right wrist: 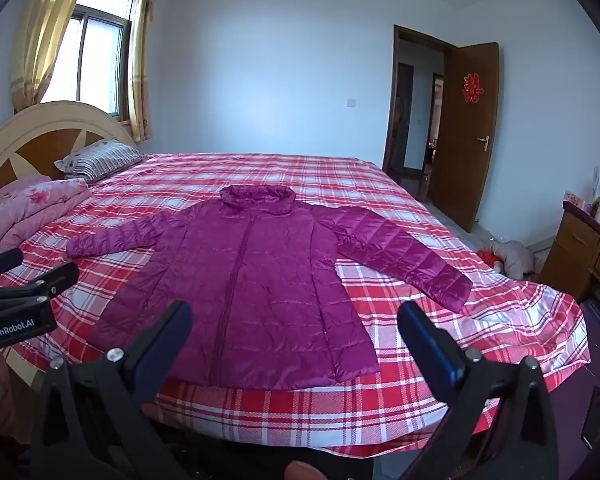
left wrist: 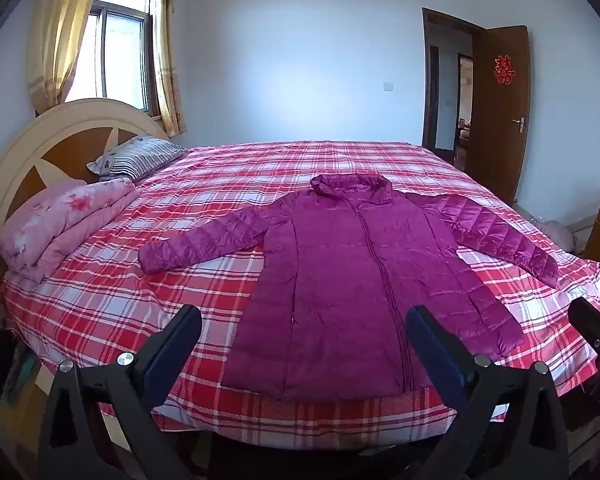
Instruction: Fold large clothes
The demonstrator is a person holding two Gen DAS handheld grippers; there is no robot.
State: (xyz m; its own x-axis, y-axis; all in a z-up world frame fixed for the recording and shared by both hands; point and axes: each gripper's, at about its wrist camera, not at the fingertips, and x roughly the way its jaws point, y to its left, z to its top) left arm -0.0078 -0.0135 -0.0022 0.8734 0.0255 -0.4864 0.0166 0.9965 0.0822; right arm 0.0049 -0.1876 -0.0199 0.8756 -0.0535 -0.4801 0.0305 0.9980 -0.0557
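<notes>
A purple quilted jacket (left wrist: 352, 280) lies flat, front up and sleeves spread, on the plaid bed (left wrist: 100, 300), its hem at the near edge. The left hand-held gripper (left wrist: 304, 340) and right hand-held gripper (right wrist: 296, 332) hover spread and empty above the hem. The slick, puffy fabric may slip from a shallow pinch, or spring a fold back open.

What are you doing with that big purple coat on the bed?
A person holds a gripper in each hand, getting ready to fold the shiny purple quilted jacket. It lies flat on the red-and-white plaid bed, zipped, with both sleeves spread out. The left gripper and right gripper are both open near the hem, not touching it. No folding has started.
</notes>
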